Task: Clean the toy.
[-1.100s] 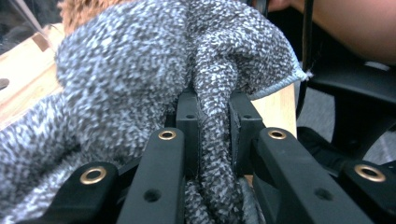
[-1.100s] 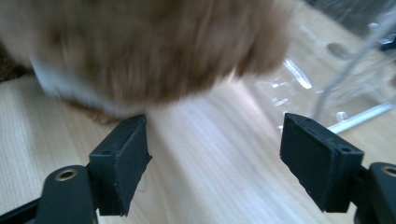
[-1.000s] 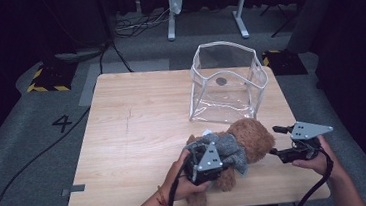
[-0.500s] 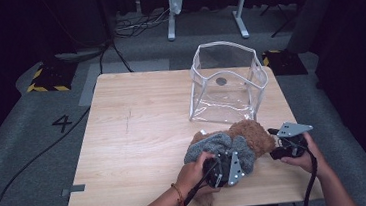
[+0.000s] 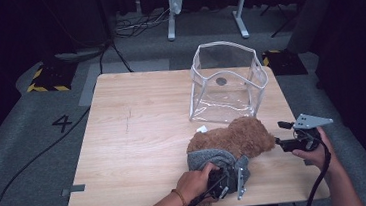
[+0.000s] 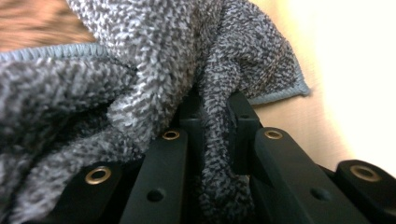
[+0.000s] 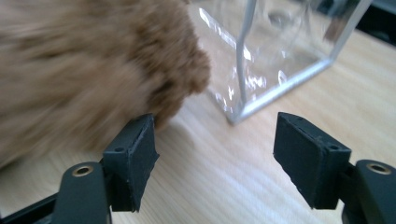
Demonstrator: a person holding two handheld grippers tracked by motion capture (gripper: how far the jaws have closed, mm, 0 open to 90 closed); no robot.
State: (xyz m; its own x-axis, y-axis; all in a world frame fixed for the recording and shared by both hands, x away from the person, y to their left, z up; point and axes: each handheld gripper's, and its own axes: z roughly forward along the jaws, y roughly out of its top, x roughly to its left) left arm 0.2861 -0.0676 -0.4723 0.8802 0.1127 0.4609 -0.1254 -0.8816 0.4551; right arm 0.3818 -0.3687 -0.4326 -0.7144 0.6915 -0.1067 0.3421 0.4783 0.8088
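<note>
Left gripper [image 5: 237, 176] is being kept clamped on the grey cloth [image 6: 154, 79]; right gripper [image 7: 215, 154], spread, has just been narrowing beside the brown plush toy [image 7: 79, 70]; "4" [image 5: 63, 123] is being shown on the floor.

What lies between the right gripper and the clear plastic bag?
Bare wooden table, seen in the right gripper view; the brown plush toy lies beside that stretch.

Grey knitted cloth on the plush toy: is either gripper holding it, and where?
The left gripper is shut on a fold of the grey knitted cloth near its hemmed edge. The right gripper, its jaws just closing, holds nothing beside the brown plush toy.
</note>
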